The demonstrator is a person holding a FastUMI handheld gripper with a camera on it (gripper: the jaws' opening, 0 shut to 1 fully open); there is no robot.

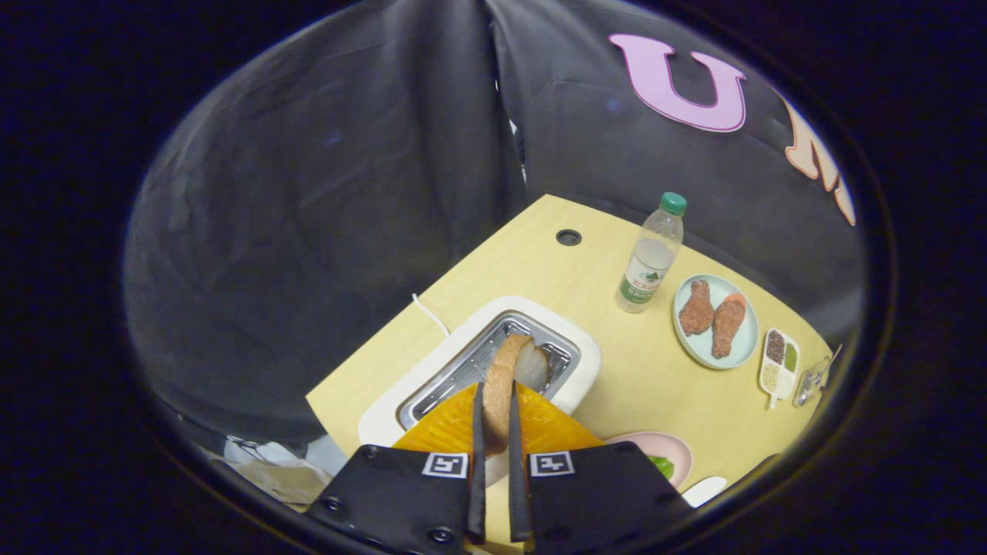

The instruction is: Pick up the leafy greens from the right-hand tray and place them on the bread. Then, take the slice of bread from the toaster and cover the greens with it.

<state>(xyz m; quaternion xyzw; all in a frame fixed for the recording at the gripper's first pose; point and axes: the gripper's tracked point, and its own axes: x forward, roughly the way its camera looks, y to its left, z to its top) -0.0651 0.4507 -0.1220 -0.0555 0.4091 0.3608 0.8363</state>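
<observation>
My gripper point(494, 401) is shut on a slice of bread point(505, 378), which stands on edge between the two fingers with its brown crust toward me. The slice is lifted just above the slot of the white toaster point(578, 362), which sits on the yellow table straight ahead of the fingers. To the right of my fingers, close in, a pink plate point(672, 449) holds a bit of leafy greens point(661, 465), mostly hidden behind the gripper body.
Beyond the toaster stands a clear water bottle point(651, 258) with a green cap. To its right lies a pale blue plate point(739, 351) with two fried drumsticks, then a small white divided dish point(779, 365). The toaster's white cord point(429, 314) trails off the table's left edge.
</observation>
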